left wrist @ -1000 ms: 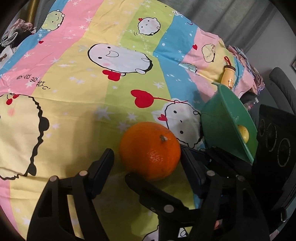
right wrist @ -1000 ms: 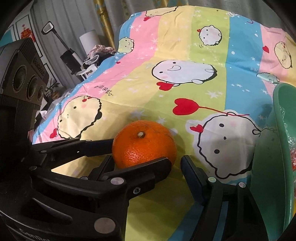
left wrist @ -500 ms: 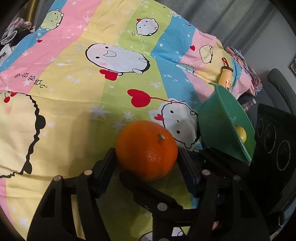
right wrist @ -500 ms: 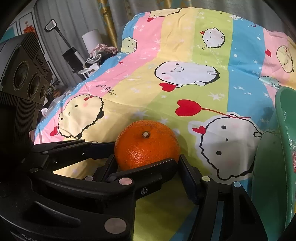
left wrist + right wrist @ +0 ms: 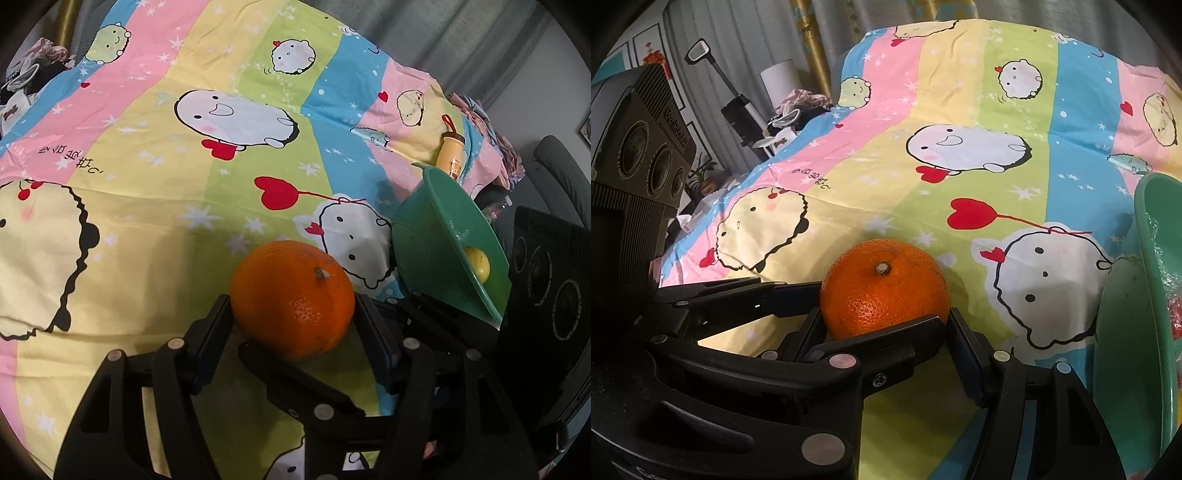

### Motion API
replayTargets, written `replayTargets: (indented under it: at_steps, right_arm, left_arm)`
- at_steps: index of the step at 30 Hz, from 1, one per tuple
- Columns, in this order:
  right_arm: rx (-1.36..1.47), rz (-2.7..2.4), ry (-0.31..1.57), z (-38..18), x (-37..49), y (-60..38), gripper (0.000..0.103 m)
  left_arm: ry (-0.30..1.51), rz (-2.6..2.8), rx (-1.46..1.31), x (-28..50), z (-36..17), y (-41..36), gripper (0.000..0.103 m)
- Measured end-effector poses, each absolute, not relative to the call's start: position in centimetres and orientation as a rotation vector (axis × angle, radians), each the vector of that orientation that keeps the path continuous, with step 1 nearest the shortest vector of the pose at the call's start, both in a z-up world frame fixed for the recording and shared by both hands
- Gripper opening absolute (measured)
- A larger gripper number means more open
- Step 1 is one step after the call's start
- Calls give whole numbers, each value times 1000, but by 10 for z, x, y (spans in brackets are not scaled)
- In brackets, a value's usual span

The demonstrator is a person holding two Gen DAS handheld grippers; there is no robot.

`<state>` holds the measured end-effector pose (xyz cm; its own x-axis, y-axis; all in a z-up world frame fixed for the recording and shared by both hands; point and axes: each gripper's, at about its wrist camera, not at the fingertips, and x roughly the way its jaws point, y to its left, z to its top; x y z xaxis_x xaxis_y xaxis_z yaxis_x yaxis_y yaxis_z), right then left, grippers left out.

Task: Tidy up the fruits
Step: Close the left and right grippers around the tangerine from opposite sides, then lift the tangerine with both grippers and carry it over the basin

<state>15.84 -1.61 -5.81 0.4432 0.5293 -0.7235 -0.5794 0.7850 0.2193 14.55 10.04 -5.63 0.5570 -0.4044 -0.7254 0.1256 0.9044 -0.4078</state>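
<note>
Gripping one orange (image 5: 293, 299) from both sides, left gripper (image 5: 291, 314) and right gripper (image 5: 886, 325) clamped on it, jaws just closed, green bowl (image 5: 436, 236) right.

The orange (image 5: 291, 299) sits on the bedsheet (image 5: 147, 192) near its front edge, between the fingers of both hand-held grippers: the left hand-held gripper (image 5: 293, 317) reaches in from the front and left, the right hand-held gripper (image 5: 886, 325) from the front and right, their fingers crossing under and beside the fruit. To the right of the orange stands the basin (image 5: 436, 236), tilted, with a lemon (image 5: 476, 264) inside it. Behind the basin, farther back on the bedsheet, lies a bottle (image 5: 452, 157). Left of the bed, well apart, is a heap of clothes (image 5: 801, 103)
</note>
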Motion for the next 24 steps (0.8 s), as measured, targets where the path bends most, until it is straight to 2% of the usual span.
replayTargets:
  at_steps: [24]
  right_arm:
    - [-46,700,809,-37,121,-35,67]
  left_arm:
    - [885,-309,-282,108,-31,82,67]
